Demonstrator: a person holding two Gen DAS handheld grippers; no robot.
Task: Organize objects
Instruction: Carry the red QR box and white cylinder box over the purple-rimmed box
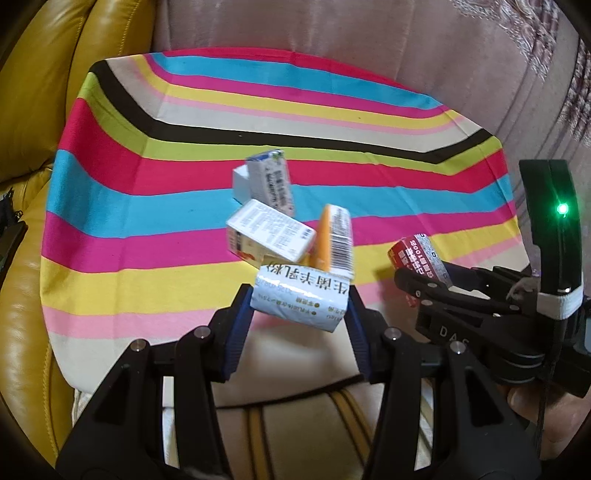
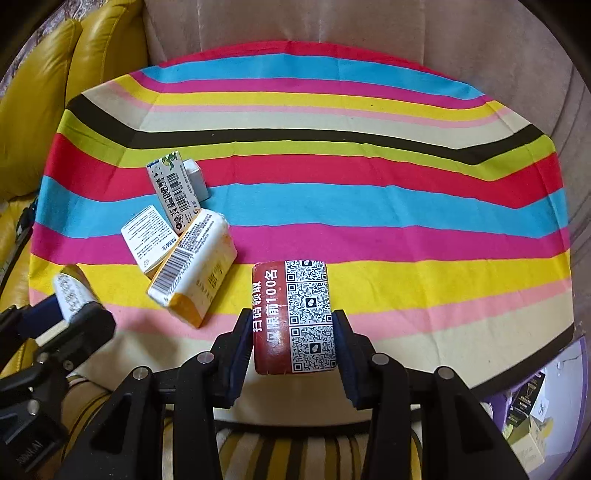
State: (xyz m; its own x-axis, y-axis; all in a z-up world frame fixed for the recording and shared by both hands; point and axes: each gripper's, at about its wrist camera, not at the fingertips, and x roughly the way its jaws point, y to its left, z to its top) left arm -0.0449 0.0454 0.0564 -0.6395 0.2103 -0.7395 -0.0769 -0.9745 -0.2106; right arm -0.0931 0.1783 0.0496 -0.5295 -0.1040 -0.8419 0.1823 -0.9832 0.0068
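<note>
My left gripper (image 1: 300, 308) is shut on a white box with blue print (image 1: 301, 297), lifted off the striped cloth (image 1: 147, 206); the same box (image 2: 72, 291) shows at the left of the right wrist view. My right gripper (image 2: 291, 334) is shut on a red box with QR codes (image 2: 295, 317), also seen as the red box (image 1: 419, 258) beside the left one. On the cloth lies a pile of small cartons: a white and orange box (image 2: 195, 266), a white leaflet-print box (image 2: 146, 236), a barcode carton (image 2: 171, 188) and a grey box (image 2: 195, 177).
A yellow leather sofa arm (image 1: 33, 110) runs along the left. A pinkish sofa back (image 2: 332, 26) rises behind the cloth. A striped cushion (image 2: 288, 458) lies under the grippers. A purple bin with boxes (image 2: 535, 413) sits at the lower right.
</note>
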